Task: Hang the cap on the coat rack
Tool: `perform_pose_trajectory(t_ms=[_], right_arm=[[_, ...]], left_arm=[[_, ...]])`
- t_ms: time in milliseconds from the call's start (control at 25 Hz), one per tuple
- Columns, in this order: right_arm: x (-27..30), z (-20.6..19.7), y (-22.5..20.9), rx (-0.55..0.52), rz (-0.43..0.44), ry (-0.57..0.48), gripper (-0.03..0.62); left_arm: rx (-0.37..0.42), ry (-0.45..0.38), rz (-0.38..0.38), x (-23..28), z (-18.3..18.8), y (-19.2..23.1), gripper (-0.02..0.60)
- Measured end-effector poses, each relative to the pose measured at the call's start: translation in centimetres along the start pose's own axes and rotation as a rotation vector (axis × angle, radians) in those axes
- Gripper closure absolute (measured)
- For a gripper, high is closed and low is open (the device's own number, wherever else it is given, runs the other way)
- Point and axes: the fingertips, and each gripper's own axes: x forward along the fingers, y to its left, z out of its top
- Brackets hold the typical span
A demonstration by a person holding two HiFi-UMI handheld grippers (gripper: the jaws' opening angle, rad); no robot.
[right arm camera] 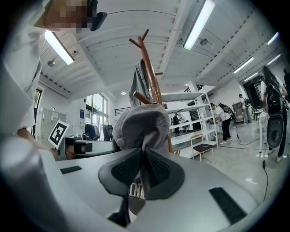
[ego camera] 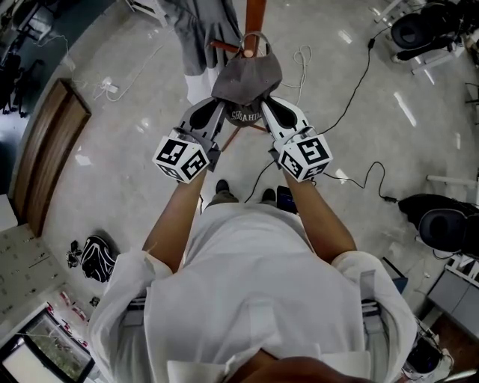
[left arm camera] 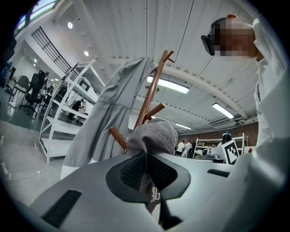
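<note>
we hold the grey cap (ego camera: 247, 75) by its near edge, the left gripper (ego camera: 218, 114) and right gripper (ego camera: 263, 111) both with jaws clenched on its fabric. it sits straight ahead against the coat rack (ego camera: 255, 19) pole, with a peg (left arm camera: 117, 137) just left of it. a grey garment (ego camera: 196, 30) hangs far left, above the pale floor (ego camera: 112, 172).

Grey garment (left arm camera: 106, 113), black cable (ego camera: 365, 71), wooden board (ego camera: 49, 146), white shelving (left arm camera: 58, 147)
</note>
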Motion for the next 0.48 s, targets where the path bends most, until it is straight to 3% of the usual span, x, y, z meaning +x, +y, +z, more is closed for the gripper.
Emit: perform_pose_trajectory(t_ms=[480], right_arm=[[1.5, -1.8, -1.9, 0.034, -0.034, 0.043, 0.554]], left_arm=[[-0.012, 0.038, 0.005, 1.5, -1.8, 1.9, 0.56]])
